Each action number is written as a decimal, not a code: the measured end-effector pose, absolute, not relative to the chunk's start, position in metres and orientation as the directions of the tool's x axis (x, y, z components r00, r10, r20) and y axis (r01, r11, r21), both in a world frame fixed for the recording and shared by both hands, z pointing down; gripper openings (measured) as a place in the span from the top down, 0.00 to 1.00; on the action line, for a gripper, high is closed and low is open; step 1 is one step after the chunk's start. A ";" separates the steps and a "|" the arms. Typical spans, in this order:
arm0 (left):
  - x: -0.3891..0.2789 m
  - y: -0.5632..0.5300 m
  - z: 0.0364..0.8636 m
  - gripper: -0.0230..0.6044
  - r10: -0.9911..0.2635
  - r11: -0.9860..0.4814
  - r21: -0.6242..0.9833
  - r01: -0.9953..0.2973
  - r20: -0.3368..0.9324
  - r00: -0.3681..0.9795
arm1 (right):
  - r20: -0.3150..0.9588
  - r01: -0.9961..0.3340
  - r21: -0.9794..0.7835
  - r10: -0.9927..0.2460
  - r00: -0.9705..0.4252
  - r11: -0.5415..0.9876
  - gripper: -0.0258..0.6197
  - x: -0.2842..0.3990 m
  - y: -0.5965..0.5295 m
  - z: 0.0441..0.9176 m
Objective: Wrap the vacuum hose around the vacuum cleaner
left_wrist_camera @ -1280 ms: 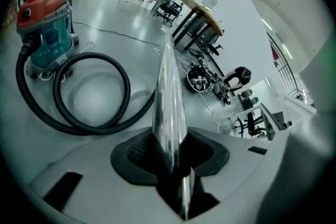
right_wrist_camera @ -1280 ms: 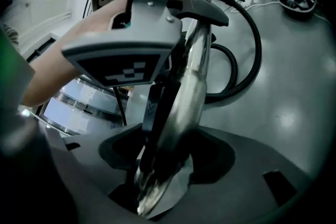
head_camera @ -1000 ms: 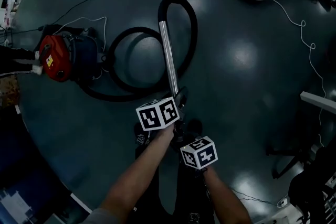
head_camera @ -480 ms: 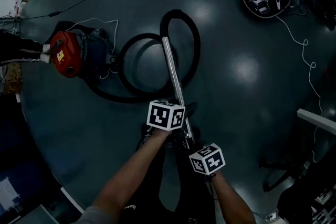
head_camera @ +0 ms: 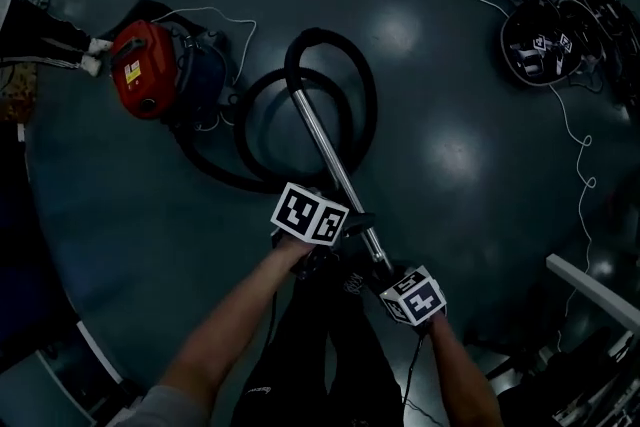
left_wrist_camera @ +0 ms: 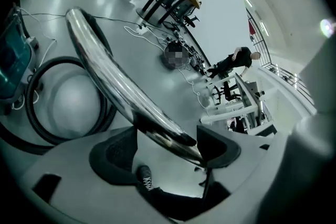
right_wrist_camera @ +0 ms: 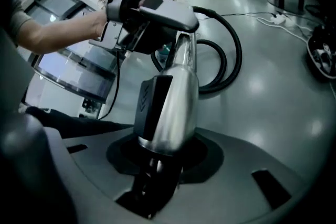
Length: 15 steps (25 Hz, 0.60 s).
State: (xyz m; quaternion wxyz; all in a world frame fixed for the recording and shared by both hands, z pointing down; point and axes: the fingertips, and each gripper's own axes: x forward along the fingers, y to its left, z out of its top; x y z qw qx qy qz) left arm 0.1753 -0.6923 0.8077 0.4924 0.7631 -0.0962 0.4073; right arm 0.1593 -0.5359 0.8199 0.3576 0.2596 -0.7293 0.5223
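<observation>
As the left tool [left_wrist_camera: 168,147] opens its jaws, letting go of the metal wand [head_camera: 325,150] it clasped a second ago (the wand still passes between them), the right tool [right_wrist_camera: 157,160] alone clamps the wand's near end. The hose [head_camera: 372,100] lies looped on the floor [head_camera: 450,145] beside the red vacuum cleaner [head_camera: 150,70], not yet wrapped.

Head view dim, ceiling-light glare on floor [head_camera: 440,145], fisheye edges.
</observation>
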 end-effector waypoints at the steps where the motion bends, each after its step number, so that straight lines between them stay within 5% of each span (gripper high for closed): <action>1: 0.166 -0.695 0.807 0.41 0.268 -0.509 0.673 -0.536 0.716 0.645 | 0.806 -0.754 -0.562 0.022 -0.591 0.339 0.74 0.163 -0.539 0.823; 8: 0.102 -0.751 0.796 0.42 0.213 -0.718 0.530 -0.450 0.784 0.583 | 0.856 -0.727 -0.502 0.153 -0.493 0.469 0.74 0.188 -0.576 0.829; 15: 0.075 -0.814 0.800 0.42 0.081 -0.968 0.187 -0.167 0.863 0.499 | 0.884 -0.612 -0.459 0.262 -0.388 0.644 0.74 0.198 -0.620 0.833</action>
